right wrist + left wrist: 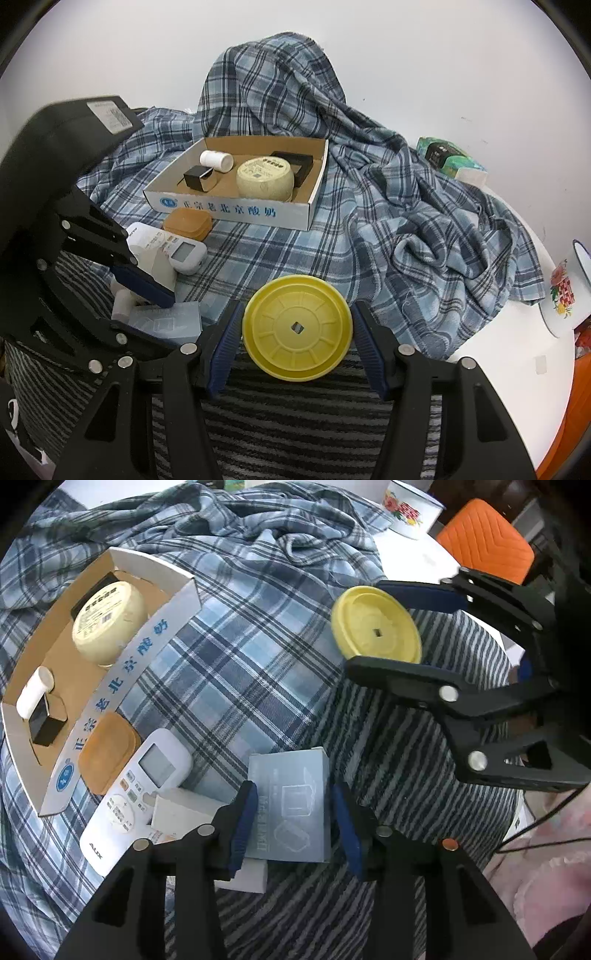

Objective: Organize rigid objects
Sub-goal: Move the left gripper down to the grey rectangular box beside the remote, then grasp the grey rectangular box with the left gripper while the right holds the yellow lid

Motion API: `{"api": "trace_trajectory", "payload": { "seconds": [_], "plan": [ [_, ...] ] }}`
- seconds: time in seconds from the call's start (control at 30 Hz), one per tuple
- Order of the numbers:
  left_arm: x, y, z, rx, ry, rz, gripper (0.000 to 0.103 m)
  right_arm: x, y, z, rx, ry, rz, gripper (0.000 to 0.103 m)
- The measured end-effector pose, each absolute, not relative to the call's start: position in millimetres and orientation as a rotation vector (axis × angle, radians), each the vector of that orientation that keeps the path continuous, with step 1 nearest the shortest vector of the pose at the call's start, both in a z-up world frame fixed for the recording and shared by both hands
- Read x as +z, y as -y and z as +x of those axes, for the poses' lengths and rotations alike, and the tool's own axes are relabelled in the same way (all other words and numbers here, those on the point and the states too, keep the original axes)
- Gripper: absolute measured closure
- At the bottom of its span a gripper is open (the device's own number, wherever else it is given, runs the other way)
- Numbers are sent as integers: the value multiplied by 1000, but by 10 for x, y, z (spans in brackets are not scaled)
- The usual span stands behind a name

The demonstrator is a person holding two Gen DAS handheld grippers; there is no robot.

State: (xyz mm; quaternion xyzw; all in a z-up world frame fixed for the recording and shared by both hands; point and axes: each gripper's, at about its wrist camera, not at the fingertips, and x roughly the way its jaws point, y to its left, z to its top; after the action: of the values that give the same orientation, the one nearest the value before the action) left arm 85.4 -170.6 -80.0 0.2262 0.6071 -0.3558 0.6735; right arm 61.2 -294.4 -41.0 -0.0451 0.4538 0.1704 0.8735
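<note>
Between the right claw [297,326] pads sits the yellow lid [297,326], gripped across its width; the cardboard tray [236,208] lies ahead. The left claw [291,821] straddles the grey box [291,805], open.

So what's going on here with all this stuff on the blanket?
A person is tidying loose items into a cardboard tray on a plaid blanket, with a gripper in each hand. The right gripper brackets a yellow disc; whether its pads press on the rim is unclear. The left gripper is open over a small grey box, not clamping it. The tray already holds a cream tub, a white bottle and black boxes. A remote and an orange case lie outside it.
</note>
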Motion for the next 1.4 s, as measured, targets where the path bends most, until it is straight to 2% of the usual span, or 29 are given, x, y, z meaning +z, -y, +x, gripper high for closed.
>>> {"api": "trace_trajectory", "payload": {
  "seconds": [0.23, 0.47, 0.77, 1.07, 1.23, 1.4],
  "plan": [
    [-845, 1859, 808, -779, -1347, 589, 53, -530, 2916, 651, 384, -990, -74, 45],
    [-785, 1883, 712, -745, -1278, 623, 68, -550, 2927, 630, 386, -992, -68, 45],
    [-651, 1914, 432, -673, -1155, 697, 78, -556, 2935, 612, 385, -991, -62, 45],
    [-517, 1879, 283, -582, -1041, 770, 84, -553, 2926, 603, 383, -993, -58, 45],
    [-582, 1820, 365, -558, -1023, 801, 89, -583, 2894, 624, 384, -1004, -57, 45],
    [-595, 1803, 416, -549, -1019, 798, 90, -593, 2887, 643, 387, -1006, -58, 45]
  ]
}}
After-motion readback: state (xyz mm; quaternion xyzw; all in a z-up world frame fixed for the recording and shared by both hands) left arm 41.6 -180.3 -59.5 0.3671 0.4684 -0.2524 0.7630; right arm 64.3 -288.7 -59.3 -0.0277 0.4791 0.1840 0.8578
